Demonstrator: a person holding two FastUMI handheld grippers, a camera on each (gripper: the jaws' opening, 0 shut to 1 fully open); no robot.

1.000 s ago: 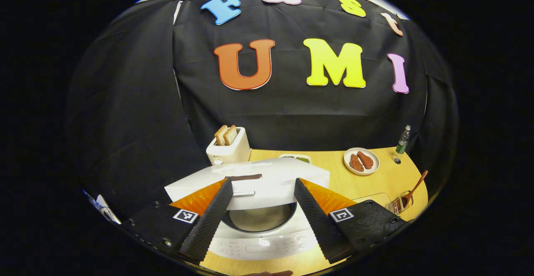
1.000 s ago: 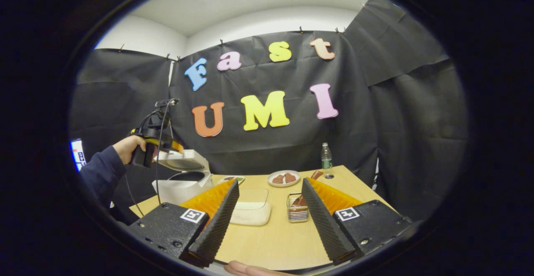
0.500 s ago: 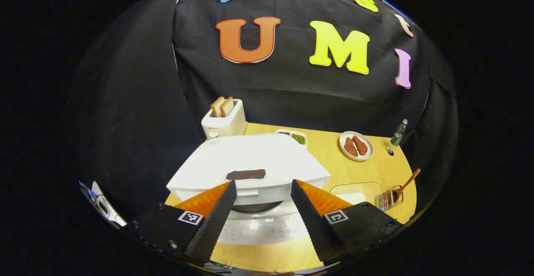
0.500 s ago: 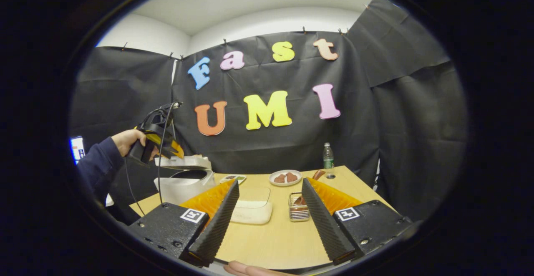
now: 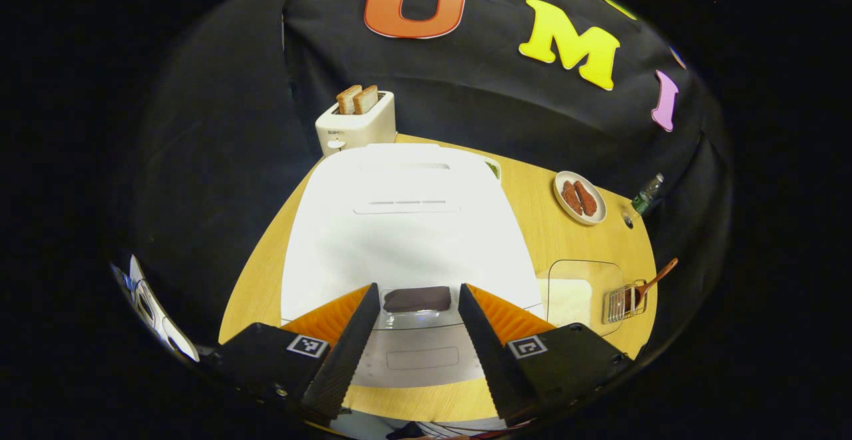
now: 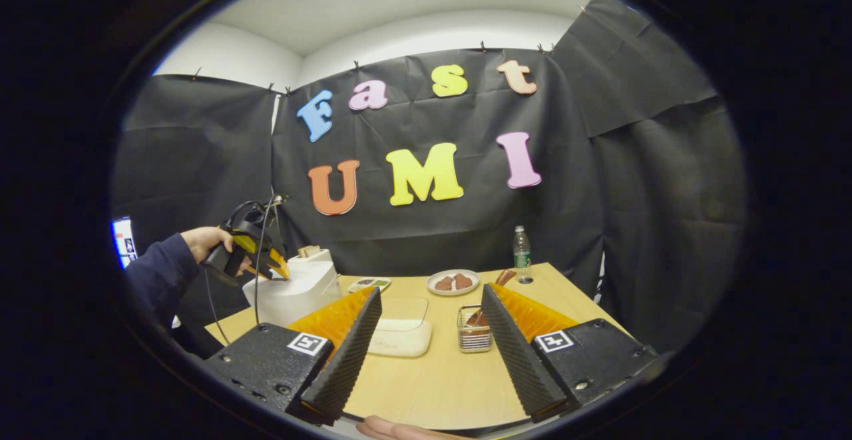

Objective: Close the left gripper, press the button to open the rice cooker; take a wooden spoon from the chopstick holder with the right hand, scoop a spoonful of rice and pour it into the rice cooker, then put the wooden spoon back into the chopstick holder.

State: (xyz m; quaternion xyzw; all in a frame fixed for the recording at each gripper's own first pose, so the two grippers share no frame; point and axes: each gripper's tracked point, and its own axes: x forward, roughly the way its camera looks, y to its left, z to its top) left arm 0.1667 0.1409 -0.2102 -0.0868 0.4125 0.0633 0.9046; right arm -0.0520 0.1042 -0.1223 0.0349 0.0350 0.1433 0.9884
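Since a second ago the rice cooker's lid has swung down from half raised to flat and shut, and my left gripper has followed it down. That left gripper hovers over the front edge of the rice cooker, its fingers spread apart with nothing between them; the dark button on the lid lies in the gap between the tips, and I cannot tell whether either finger touches it. From the right gripper view the same tool sits at nine o'clock, held in my hand above the cooker's lid.

My right gripper is also spread wide and empty, poised above the wooden table. Just past its tips, at twelve o'clock, stands the wire chopstick holder with the wooden spoon leaning out of it, and beside that, toward eleven o'clock, the clear container of rice.

Farther back lie a plate of brown food and a small tray, with a bottle at one o'clock near the table's far edge. Behind the cooker stands a toaster holding two slices of bread.
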